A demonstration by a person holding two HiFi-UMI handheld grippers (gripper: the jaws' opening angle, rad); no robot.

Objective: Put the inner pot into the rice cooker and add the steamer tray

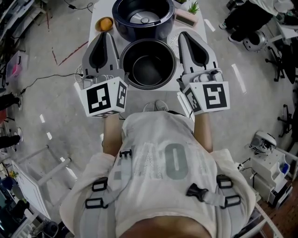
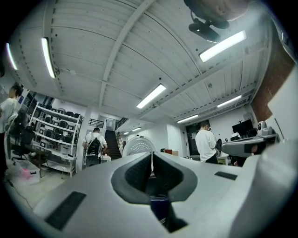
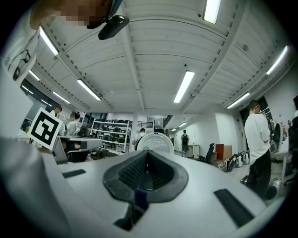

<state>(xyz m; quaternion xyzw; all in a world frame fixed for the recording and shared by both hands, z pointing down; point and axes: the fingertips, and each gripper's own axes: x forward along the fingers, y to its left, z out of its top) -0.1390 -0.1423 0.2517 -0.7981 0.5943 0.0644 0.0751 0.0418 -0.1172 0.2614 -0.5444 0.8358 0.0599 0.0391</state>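
While I stand at the near edge of the white bench (image 1: 100, 11), I hold one tool in each hand, to either side of the inner pot (image 1: 148, 69). My left hand-held gripper (image 1: 106, 35) has its jaws pressed together. Its own view shows the two dark pads meeting along a thin line with nothing between them. My right hand-held gripper (image 1: 183, 35) is the same, pads squeezed tight on each other and pinching nothing.

The inner pot is dark, empty and mouth-up. It is outside the rice cooker (image 1: 142, 31), just on my side of it. The inner flanks of both tools lie just beside its rim. I cannot tell whether they touch it, or whether it rests on the bench or hangs above it.

The rice cooker stands open on the bench beyond the pot, with its silvery heating plate (image 1: 142, 18) bare at the bottom. An orange round thing (image 1: 104, 23) lies to its left. A small plant (image 1: 193, 6) and a pink box (image 1: 186, 17) sit to its right.

Past the jaw tips in both gripper views rises a white domed piece (image 2: 138, 145) dotted with small holes. I cannot tell what it is.
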